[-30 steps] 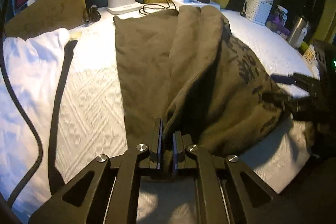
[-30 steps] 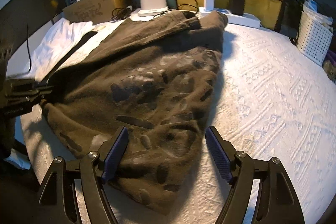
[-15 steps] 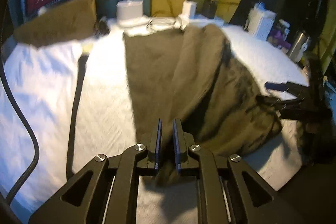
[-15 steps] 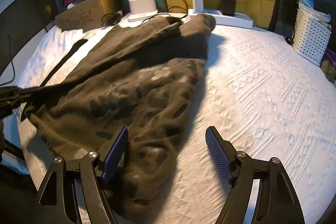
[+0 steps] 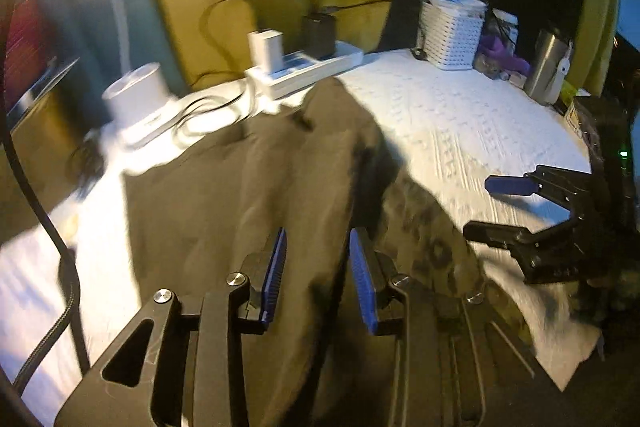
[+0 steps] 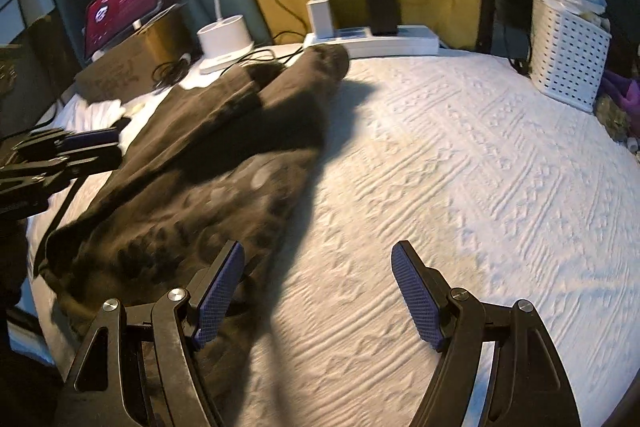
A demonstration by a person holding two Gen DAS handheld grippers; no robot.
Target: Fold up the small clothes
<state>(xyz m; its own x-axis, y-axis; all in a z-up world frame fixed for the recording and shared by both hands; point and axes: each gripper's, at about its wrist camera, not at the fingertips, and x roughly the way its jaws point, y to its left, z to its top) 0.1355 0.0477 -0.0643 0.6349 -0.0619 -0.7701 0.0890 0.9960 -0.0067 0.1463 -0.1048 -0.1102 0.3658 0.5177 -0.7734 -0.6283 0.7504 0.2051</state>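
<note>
A dark olive-brown garment with a dark print lies crumpled on the white textured bed cover. It also shows in the right wrist view, left of centre. My left gripper is open just above the garment's near part, with nothing between its blue pads. My right gripper is wide open and empty; its left finger is over the garment's near edge and its right finger over bare cover. The right gripper also shows in the left wrist view, and the left gripper in the right wrist view.
A white lamp base, power strip with chargers and cables line the far edge. A white basket and metal cup stand at the right. A red-screen tablet on a cardboard box and white cloth are at the left.
My left gripper has opened and let go of the garment, which dropped onto the bed, and it has lifted and swung right. The right gripper stayed open and shifted slightly.
</note>
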